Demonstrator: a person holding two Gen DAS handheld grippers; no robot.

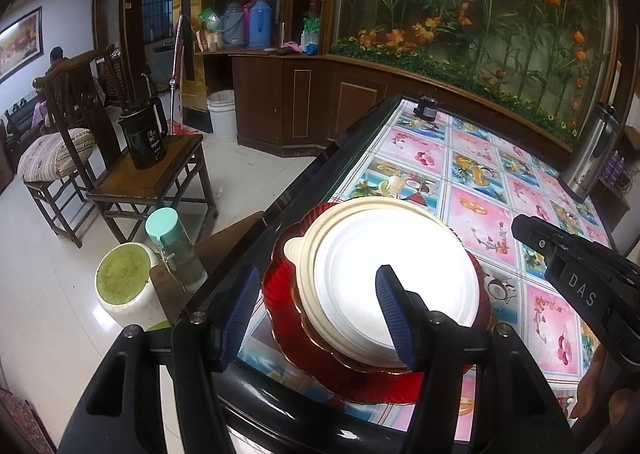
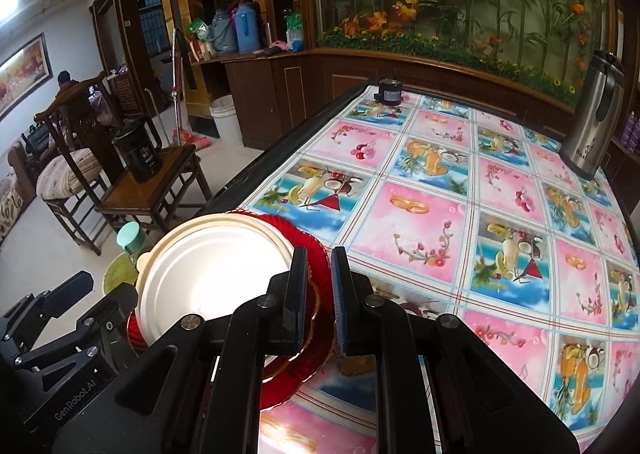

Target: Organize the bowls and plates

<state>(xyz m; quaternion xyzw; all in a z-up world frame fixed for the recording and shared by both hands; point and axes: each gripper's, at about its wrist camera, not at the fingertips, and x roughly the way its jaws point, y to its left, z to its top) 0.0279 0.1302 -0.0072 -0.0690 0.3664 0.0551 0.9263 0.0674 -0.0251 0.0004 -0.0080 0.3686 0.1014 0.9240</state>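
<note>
Left wrist view: we are looking down our left gripper (image 1: 320, 314), whose jaws are standing about half open, blue ribbed pads (image 1: 390, 310) apart with nothing pressed between them. Below them a stack is sitting near the table's (image 1: 472, 158) corner edge: a white plate (image 1: 360, 266) on top, nested in a cream bowl (image 1: 304, 250) with a small tab at its rim, over an amber scalloped dish (image 1: 316, 338), all resting on a red plate (image 1: 280, 294). The right pad is overlapping the white plate in the picture; we cannot tell whether it is touching. Our right gripper (image 1: 572, 266) is entering from the right, just beside the stack. A steel thermos (image 1: 592, 150) is standing at the table's far right.

Right wrist view: our right gripper (image 2: 320, 294) is showing its fingers nearly together, a narrow gap between them, nothing held. It is hanging over the right rim of the red plate (image 2: 308, 246). The white plate (image 2: 208, 266) and cream bowl (image 2: 160, 254) are lying to its left. The left gripper's (image 2: 68, 294) body is showing at lower left, beside the stack. A green-capped bottle (image 2: 130, 240) is standing off the table edge beyond.
</note>
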